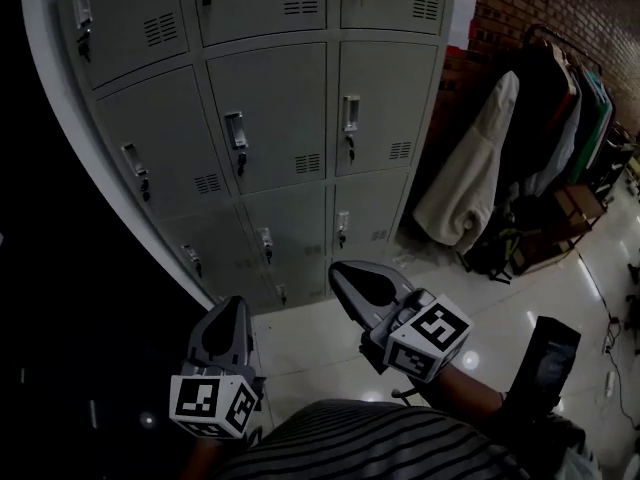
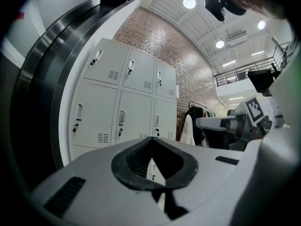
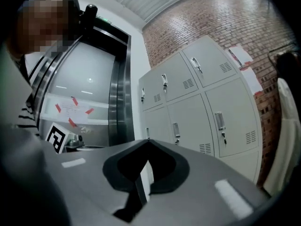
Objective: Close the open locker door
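A grey bank of lockers (image 1: 270,118) fills the upper left of the head view, and every door I can see lies flush with its frame. My left gripper (image 1: 232,305) hangs low in front of me, shut, with nothing between its jaws. My right gripper (image 1: 342,270) is beside it, a little higher, also shut and empty; both tips point toward the lowest lockers, well short of them. In the left gripper view the lockers (image 2: 122,93) stand beyond the closed left gripper (image 2: 151,138). The right gripper view shows the lockers (image 3: 202,102) past the closed right gripper (image 3: 148,141).
A clothes rack (image 1: 550,118) with a white coat (image 1: 470,178) stands against the brick wall (image 1: 560,8) right of the lockers, with bags (image 1: 500,248) beneath. A dark object (image 1: 545,353) stands on the glossy tile floor (image 1: 320,343) at my right. A steel door frame (image 3: 117,88) adjoins the lockers.
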{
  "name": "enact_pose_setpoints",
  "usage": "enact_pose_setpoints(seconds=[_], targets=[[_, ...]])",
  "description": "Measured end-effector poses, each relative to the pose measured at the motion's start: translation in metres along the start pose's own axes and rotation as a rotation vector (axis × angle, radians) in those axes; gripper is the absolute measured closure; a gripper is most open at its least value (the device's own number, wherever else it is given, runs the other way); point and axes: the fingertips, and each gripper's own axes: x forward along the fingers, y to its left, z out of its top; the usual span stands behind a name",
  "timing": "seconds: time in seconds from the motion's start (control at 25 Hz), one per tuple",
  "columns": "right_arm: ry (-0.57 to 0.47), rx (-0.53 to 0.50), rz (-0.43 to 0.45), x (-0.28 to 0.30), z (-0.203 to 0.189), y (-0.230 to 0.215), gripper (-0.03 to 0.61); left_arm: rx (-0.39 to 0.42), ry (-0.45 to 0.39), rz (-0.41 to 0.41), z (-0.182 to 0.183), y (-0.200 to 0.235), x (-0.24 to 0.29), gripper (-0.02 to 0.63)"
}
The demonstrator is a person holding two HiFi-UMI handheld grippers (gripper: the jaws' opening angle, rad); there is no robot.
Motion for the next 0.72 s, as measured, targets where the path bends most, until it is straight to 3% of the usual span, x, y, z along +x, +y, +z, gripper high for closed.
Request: enact_pose_setpoints(seconds=[0.28, 0.72], targets=[[0.050, -0.022, 0.022, 0.010, -0.017, 0.031, 0.578, 0.003, 0.028, 0.023, -0.015, 0.014, -0.020, 0.611], [0.098, -0.056, 0.044, 0.020, -0.033, 0.063, 0.578, 0.001, 0.036, -0.019, -0.024, 0.016, -0.030, 0.611]])
